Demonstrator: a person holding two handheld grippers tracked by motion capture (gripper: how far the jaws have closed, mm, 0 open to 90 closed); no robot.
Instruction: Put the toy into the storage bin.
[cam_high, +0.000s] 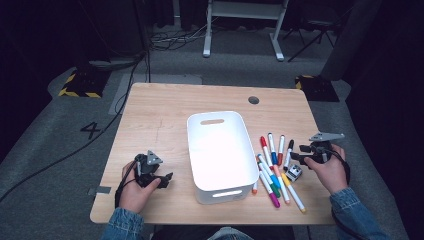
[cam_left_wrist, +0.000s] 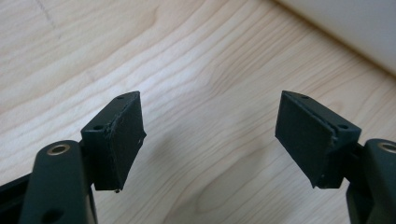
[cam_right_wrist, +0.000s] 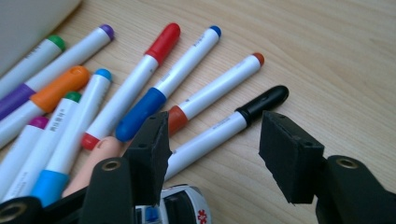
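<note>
Markers (cam_high: 276, 170) lie fanned on the wooden table (cam_high: 165, 112) just right of the white bin (cam_high: 220, 152). Left of the bin, the left gripper (cam_high: 167, 178) sits low over bare wood in a curled hand, jaws apart and empty. Right of the bin, the right gripper (cam_high: 296, 154) leans toward the black-capped marker (cam_right_wrist: 224, 128), jaws parted with nothing gripped. Dark floor and cables surround the table.
</note>
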